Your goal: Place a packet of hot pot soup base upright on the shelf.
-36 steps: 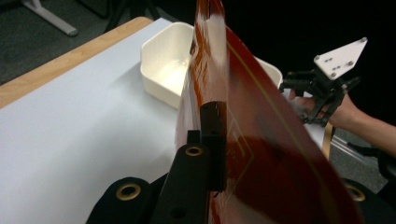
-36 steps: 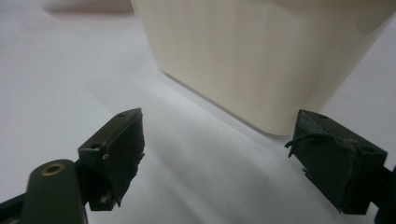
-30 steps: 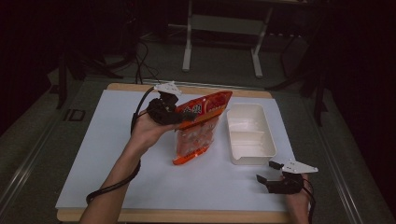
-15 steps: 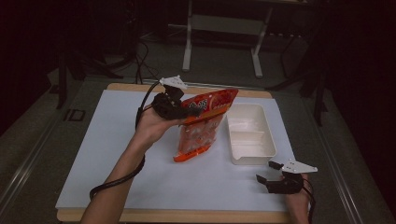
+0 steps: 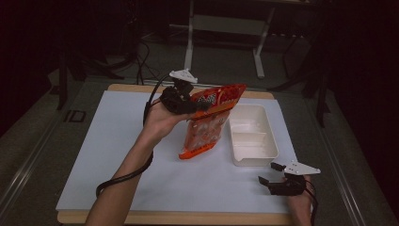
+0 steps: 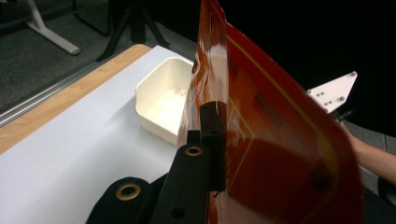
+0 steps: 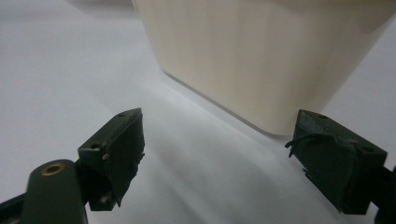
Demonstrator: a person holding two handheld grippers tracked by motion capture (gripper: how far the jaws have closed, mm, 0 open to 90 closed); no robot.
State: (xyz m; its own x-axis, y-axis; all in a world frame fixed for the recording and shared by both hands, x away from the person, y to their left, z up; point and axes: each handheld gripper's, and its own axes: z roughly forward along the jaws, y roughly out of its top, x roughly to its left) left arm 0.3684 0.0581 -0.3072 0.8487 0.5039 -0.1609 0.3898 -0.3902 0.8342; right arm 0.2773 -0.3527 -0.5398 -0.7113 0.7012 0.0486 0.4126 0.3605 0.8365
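An orange snack bag [image 5: 207, 127] with pale pieces inside hangs tilted over the white mat, left of the tray. My left gripper [image 5: 197, 104] is shut on the bag's upper edge, which runs toward the tray. In the left gripper view the jaws [image 6: 217, 121] pinch the glossy orange bag [image 6: 280, 140] edge-on. Whether the bag's lower corner touches the mat I cannot tell. My right gripper [image 5: 268, 172] rests low at the front right, open and holding nothing. Its black pads [image 7: 116, 149] stand wide apart, facing the tray's near wall.
A white two-compartment tray [image 5: 254, 157] sits on the white mat [image 5: 103, 141] right of the bag; its wall [image 7: 261, 60] is close ahead of the right gripper. The wooden table edge [image 6: 60, 100] borders the mat. Dark stands and cables lie beyond the table.
My left hand has risen and shifted right toward the tray, lifting the bag's top with it. The right gripper has stayed where it was.
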